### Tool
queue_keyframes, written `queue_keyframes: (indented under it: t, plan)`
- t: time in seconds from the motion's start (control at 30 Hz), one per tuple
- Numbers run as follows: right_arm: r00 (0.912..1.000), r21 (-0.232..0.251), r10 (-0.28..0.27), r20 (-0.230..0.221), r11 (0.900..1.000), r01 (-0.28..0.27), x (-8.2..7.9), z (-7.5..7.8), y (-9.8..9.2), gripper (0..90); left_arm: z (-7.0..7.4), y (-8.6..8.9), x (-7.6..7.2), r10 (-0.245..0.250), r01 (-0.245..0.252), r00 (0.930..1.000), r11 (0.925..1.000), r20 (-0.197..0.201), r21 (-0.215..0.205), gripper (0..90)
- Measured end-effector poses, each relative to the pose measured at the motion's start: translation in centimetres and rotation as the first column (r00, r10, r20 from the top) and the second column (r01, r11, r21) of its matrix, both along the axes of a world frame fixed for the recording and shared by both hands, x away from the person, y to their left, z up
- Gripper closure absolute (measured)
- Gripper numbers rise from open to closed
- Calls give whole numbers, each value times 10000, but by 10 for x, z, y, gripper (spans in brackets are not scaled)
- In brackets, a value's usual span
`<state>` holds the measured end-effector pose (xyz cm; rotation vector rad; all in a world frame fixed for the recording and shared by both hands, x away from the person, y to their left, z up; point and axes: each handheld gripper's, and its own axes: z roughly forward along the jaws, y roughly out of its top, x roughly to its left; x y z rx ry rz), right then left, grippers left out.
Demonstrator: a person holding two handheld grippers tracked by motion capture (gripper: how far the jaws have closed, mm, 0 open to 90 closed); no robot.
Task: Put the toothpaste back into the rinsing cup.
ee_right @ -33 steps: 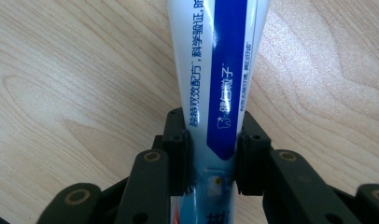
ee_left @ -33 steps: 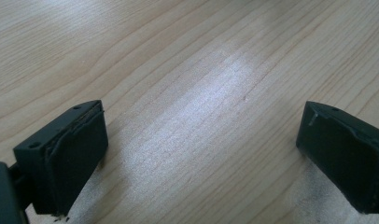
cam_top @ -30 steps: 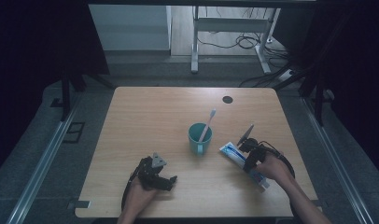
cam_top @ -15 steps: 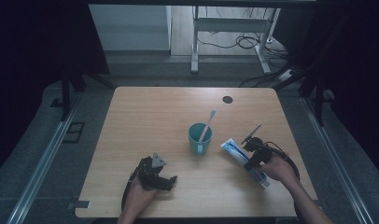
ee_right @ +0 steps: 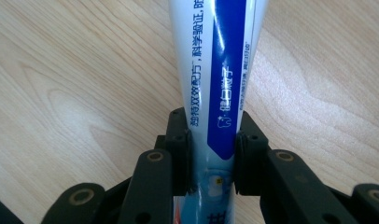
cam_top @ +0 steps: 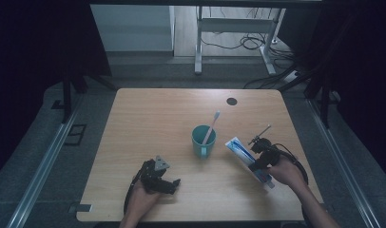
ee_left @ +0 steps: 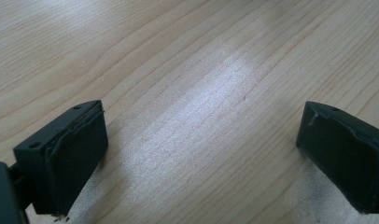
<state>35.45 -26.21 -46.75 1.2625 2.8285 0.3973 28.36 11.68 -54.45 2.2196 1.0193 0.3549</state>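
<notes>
The right gripper [cam_top: 258,159] is sitting at the lower right of the high view, its jaws pinching a blue-and-white toothpaste tube [cam_top: 248,159]. In the right gripper view, the right gripper [ee_right: 211,158] is pressing both pads against the sides of the toothpaste tube [ee_right: 215,70], which is running up the centre of the frame and out past the top edge. The tube is lying slantwise over the wooden table [cam_top: 158,118], just right of a teal cup [cam_top: 202,141] that is holding a pink toothbrush [cam_top: 211,127] at the frame's centre.

The left gripper [cam_top: 168,183] is resting at the lower left of the high view, well apart from the cup. In the left gripper view, the left gripper [ee_left: 199,154] is standing spread wide over bare table [ee_left: 187,70], with nothing between its jaws.
</notes>
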Motion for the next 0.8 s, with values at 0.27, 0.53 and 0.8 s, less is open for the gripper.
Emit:
queue_keyframes:
  t: [0.27,0.53,0.8]
  plan:
    - [9991,452,68,428,9989,-87,-4,9,0,714,0,0,0,0,0,10000,10000,0,1,23]
    - [9962,844,-1,866,9964,-72,-8,15,-1,714,0,0,0,4,-4,10000,10000,2,-3,22]
    - [9920,1286,14,1261,9915,-178,-13,19,-3,714,0,0,0,3,-3,10000,10000,0,-3,23]
